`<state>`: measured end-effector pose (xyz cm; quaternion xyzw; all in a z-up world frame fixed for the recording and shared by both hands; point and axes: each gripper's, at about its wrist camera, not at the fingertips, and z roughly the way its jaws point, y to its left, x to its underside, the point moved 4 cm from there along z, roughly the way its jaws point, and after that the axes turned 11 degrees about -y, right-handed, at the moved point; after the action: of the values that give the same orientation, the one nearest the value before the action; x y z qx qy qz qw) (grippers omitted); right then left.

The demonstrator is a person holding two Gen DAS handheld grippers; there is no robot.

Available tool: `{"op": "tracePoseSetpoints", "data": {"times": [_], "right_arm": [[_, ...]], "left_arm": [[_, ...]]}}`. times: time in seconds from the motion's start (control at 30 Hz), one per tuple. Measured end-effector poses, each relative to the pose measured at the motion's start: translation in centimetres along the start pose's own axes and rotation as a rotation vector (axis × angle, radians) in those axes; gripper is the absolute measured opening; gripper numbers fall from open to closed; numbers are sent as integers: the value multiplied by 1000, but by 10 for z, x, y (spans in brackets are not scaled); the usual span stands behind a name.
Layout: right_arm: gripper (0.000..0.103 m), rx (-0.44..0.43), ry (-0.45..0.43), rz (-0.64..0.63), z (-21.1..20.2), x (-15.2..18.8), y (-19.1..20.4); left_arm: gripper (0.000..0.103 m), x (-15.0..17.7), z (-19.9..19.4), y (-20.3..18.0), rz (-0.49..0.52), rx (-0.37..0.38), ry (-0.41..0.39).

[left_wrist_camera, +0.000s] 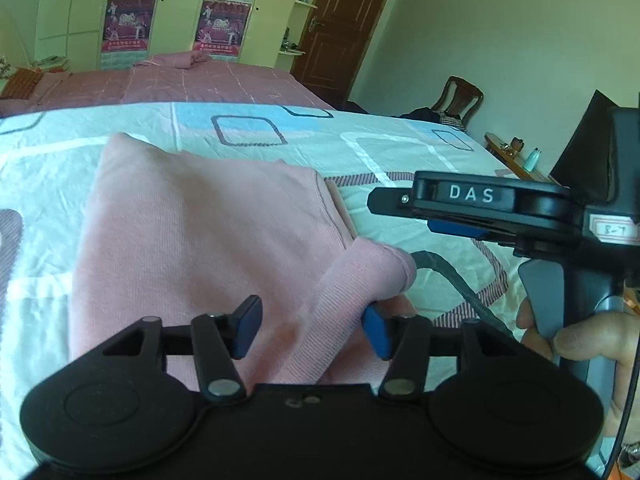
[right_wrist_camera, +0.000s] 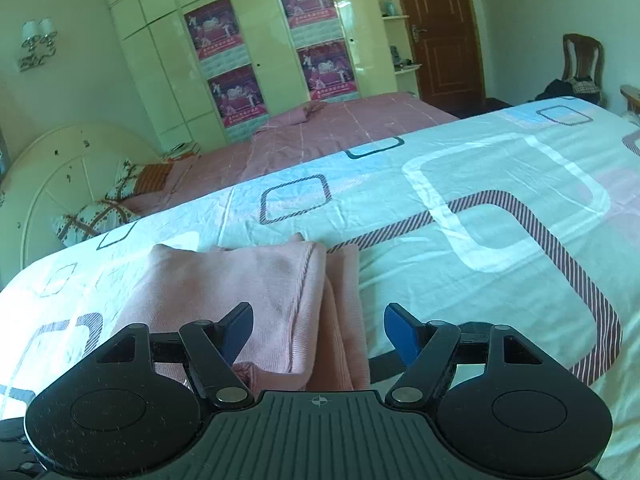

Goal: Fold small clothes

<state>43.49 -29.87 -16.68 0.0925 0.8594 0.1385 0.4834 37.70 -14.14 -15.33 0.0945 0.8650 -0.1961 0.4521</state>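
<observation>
Pink knit top folded on the bed, both my grippers hanging over it with nothing in them

The ribbed pink garment (left_wrist_camera: 200,240) sits lower centre on the patterned bedsheet (left_wrist_camera: 400,152); my left gripper (left_wrist_camera: 312,328) is spread wide, a rolled sleeve bunched against its right pad. Only the left view catches my right gripper (right_wrist_camera: 320,336) side-on at the right edge. The right view shows it spread too, plus the stacked fold edges and the wardrobe (right_wrist_camera: 256,8) in the upper half.

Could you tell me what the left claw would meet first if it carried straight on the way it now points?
Most likely the pink garment: the open left claw hangs low over the folded cloth, which fills the space between and beyond its fingers. How far above it is unclear.
</observation>
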Motion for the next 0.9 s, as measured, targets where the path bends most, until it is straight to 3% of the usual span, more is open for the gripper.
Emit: {"op": "tracePoseSetpoints", "data": {"times": [0.17, 0.37, 0.73, 0.9], "right_arm": [[72, -27, 36, 11, 8, -3, 2], [72, -35, 59, 21, 12, -5, 1], [72, -67, 168, 140, 30, 21, -13], [71, -77, 132, 112, 32, 19, -8]], "left_arm": [[68, -17, -20, 1, 80, -103, -44], [75, -31, -30, 9, 99, -146, -59], [73, -22, -8, 79, -21, -294, -44], [74, -9, 4, 94, -73, -274, -10]]}}
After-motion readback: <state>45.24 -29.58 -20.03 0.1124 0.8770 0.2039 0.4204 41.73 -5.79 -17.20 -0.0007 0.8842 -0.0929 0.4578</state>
